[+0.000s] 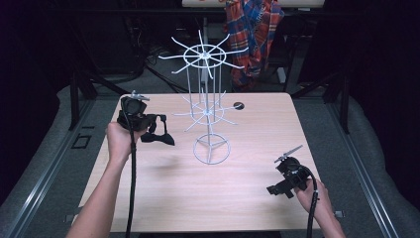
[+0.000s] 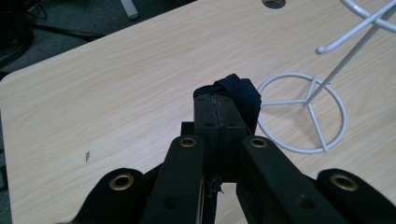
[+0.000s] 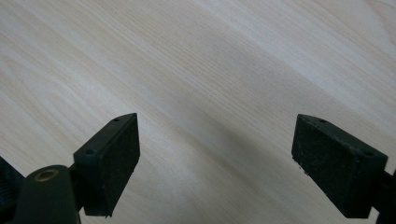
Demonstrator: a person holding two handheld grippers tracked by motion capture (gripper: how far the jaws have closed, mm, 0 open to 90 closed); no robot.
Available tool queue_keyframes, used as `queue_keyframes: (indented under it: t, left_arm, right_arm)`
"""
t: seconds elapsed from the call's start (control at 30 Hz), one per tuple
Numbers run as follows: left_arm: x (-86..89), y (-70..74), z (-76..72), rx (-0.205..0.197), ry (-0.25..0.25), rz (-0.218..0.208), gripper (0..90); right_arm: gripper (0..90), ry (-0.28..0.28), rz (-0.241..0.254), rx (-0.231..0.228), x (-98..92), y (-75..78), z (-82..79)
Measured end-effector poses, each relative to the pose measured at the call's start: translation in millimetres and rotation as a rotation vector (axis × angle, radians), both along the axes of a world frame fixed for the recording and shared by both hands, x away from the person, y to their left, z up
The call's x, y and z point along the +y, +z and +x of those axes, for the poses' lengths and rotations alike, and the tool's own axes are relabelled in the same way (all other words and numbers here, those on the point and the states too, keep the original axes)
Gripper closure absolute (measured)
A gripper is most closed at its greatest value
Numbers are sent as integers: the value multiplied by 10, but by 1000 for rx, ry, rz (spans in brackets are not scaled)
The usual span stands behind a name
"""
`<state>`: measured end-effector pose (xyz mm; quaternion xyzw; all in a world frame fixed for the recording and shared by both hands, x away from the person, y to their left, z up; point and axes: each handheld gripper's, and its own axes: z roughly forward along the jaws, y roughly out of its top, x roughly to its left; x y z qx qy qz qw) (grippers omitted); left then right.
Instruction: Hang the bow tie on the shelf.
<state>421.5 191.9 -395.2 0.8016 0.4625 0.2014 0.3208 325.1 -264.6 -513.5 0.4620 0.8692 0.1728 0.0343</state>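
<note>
Altogether, two black grippers work over one pale wood-grain table (image 1: 163, 198). One white wire rack (image 1: 208, 106) stands at the centre of the high view, with a ring base, a thin stem and two tiers of spoke-like hooks. One dark fabric bow tie (image 1: 159, 135), soft and crumpled, hangs at centre left just beside the rack, pinched in the left gripper (image 1: 157, 126), whose jaws are pressed together on it. At the lower right, the right gripper (image 1: 275, 190) sits with jaws spread wide apart, nothing between its flat rough pads. One plaid shirt (image 1: 255, 29) hangs at the top edge. No writing is legible.
</note>
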Motion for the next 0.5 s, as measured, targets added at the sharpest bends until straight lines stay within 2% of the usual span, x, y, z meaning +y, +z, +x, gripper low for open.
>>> queue_keyframes:
  t: [0.5]
  left_arm:
    - [-193, 156, 21, -43, -22, 22, 898]
  right_arm:
    - [151, 2, 0, 1, 1, -2, 1]
